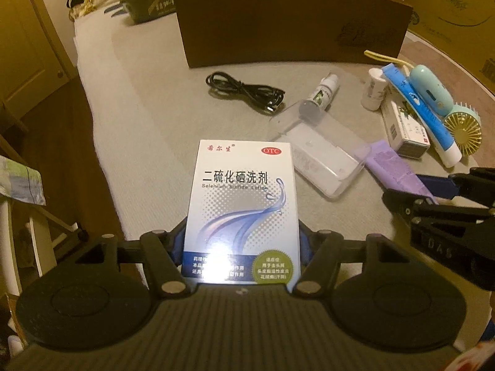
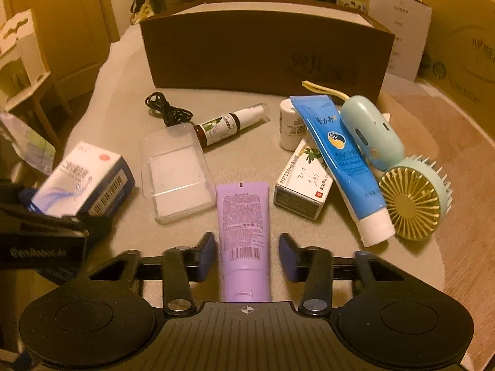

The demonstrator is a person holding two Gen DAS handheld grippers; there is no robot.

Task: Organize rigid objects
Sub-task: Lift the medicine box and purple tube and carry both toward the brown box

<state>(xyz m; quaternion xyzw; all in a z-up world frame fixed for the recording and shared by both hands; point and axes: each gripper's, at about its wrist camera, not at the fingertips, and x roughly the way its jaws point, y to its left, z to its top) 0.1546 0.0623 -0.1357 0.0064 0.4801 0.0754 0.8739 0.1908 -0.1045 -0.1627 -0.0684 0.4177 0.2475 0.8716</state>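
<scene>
My left gripper is shut on a white and blue medicine box, held above the grey table; the box also shows at the left of the right wrist view. My right gripper is open, its fingers either side of a purple tube lying on the table, with gaps on both sides. In the left wrist view the right gripper sits over the purple tube. A brown open box stands at the back.
A clear plastic case, spray bottle, black cable, white bottle, white carton, blue tube, mint device and mint fan lie on the table. Cardboard boxes stand at right.
</scene>
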